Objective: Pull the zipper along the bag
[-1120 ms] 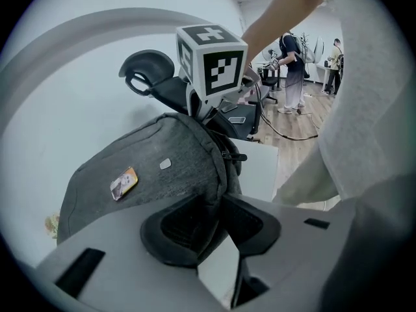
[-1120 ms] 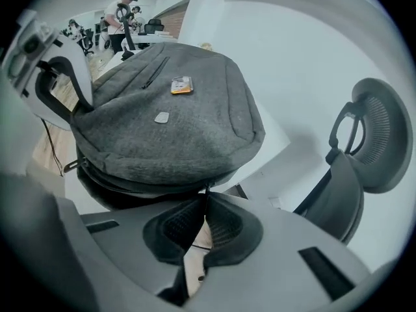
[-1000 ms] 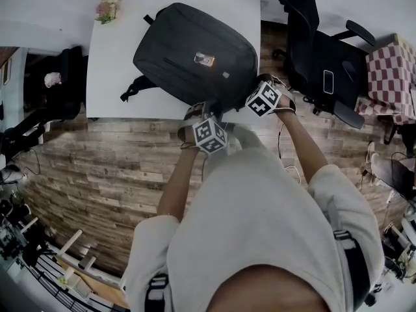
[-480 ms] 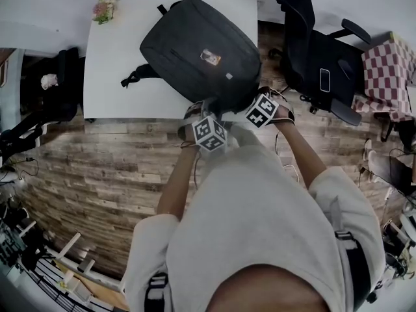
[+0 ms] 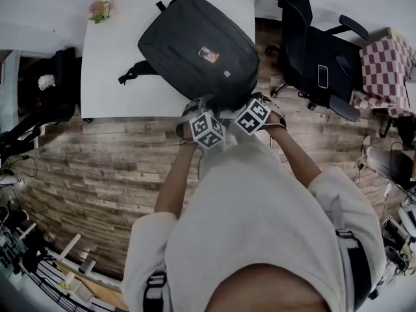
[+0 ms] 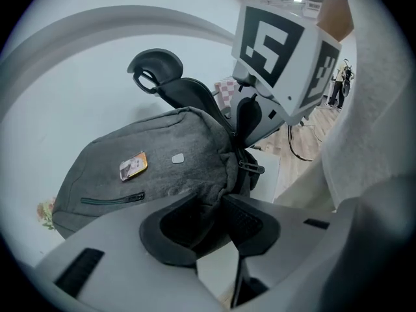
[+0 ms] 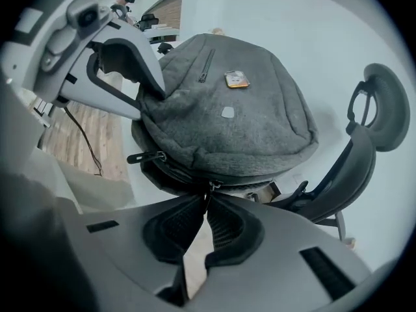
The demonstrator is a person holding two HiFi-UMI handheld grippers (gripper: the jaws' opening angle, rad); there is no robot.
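Closest in, head view: pale shirt (image 5: 260, 220) and two forearms reaching forward to the table's near edge. Just beyond, left gripper (image 5: 203, 107) and right gripper (image 5: 239, 107) side by side, near each other, both at the near end of the dark grey backpack (image 5: 195, 47).

Left gripper view: left gripper (image 6: 218, 200) pinching a fold of backpack (image 6: 149, 168) fabric at the near corner, pads partly apart with cloth bunched between them. Second zipper pull (image 6: 253, 168) dangling just past the jaw tips, off to the right, not touched.

Right gripper view: right gripper (image 7: 207, 203) with pads pressed nearly together, tips closed on the small metal zipper pull (image 7: 210, 186) at the lower rim of the backpack (image 7: 227, 122). Zipper line running left from there along the bag's edge to the second zipper pull (image 7: 144, 156), close under the left gripper's jaw.

Further out: backpack lying flat on white table (image 5: 110, 77), front face up, orange badge (image 5: 208, 54) and slanted pocket zipper (image 6: 110, 199) on that face. Flowers (image 5: 99, 8) at far left corner of table, well apart from the bag. Black office chair (image 5: 318, 44) right of table, phone (image 5: 321, 77) on its seat, red checkered cloth (image 5: 387, 70) beyond. Wood-plank floor (image 5: 97, 168) under everything.
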